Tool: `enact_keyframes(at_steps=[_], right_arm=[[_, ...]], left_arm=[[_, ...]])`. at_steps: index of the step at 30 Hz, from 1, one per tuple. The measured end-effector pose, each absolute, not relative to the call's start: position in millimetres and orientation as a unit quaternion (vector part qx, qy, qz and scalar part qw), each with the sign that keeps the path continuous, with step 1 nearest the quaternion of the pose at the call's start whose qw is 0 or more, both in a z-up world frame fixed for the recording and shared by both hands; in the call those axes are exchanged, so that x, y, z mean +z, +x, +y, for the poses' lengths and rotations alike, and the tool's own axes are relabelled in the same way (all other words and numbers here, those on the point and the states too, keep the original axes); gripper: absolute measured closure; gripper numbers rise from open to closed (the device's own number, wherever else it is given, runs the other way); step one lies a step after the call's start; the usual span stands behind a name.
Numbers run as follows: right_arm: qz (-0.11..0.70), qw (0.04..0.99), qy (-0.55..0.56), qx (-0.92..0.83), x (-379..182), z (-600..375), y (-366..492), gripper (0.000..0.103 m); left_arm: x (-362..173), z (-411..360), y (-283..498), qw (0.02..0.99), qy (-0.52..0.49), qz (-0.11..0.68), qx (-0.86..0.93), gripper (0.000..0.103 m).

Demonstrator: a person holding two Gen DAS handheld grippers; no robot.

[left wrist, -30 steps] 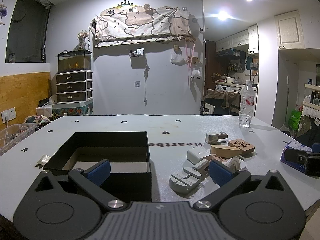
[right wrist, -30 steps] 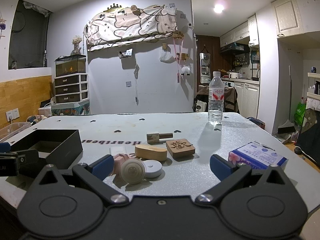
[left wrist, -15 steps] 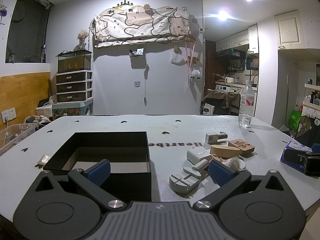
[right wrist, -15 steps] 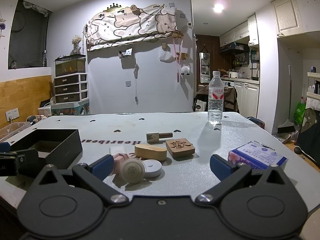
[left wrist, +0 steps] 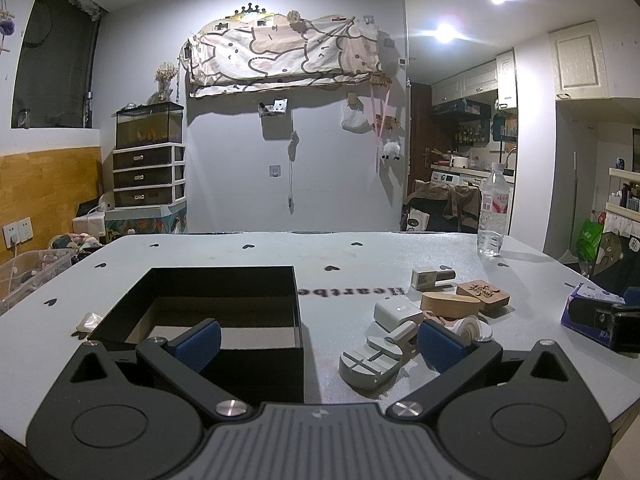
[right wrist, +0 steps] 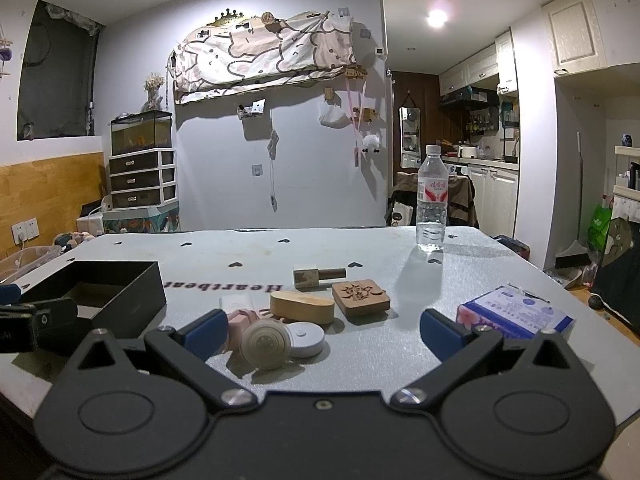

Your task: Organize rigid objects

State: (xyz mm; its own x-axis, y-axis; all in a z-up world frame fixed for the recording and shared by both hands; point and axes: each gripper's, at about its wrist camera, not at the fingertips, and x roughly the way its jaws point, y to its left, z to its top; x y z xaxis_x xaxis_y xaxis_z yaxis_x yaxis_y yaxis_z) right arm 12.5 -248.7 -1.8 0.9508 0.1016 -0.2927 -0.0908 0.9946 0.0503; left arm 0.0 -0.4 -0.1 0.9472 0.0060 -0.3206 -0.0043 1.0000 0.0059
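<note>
Pale grey table [left wrist: 240, 256] with small heart marks, dim domestic room. Left gripper [left wrist: 318, 346] spread wide, holding nothing, over the near wall of the open black box [left wrist: 256, 372]. Right gripper [right wrist: 320, 332] likewise wide apart, nothing held. Just ahead of it: ribbed cream disc [right wrist: 266, 345] touching white puck [right wrist: 306, 339]; beyond, oval wooden block [right wrist: 302, 307], carved wooden square [right wrist: 361, 298]. Grey slotted piece [left wrist: 370, 364] lies right of the box. Water bottle [right wrist: 431, 200] stands far back.

Left wrist view low over black box [left wrist: 224, 312], right wrist view further right, seemingly level, both sharing wooden blocks [right wrist: 332, 300]
</note>
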Motion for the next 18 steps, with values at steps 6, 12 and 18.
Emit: enact_keyframes(at_steps=[6,12,18], right_arm=[[0.146,0.988,0.02,0.045,-4,-256,18,0.0],[0.15,0.987,0.023,0.046,-1,-254,25,0.0],[0.159,0.986,0.03,0.048,2,-252,46,0.0]], left_arm=[[6,5,2,0.988,0.009,0.156,0.01,0.0],[19,24,19,0.988,0.014,0.148,0.03,0.0],[26,53,44,0.985,0.02,0.159,0.057,0.0]])
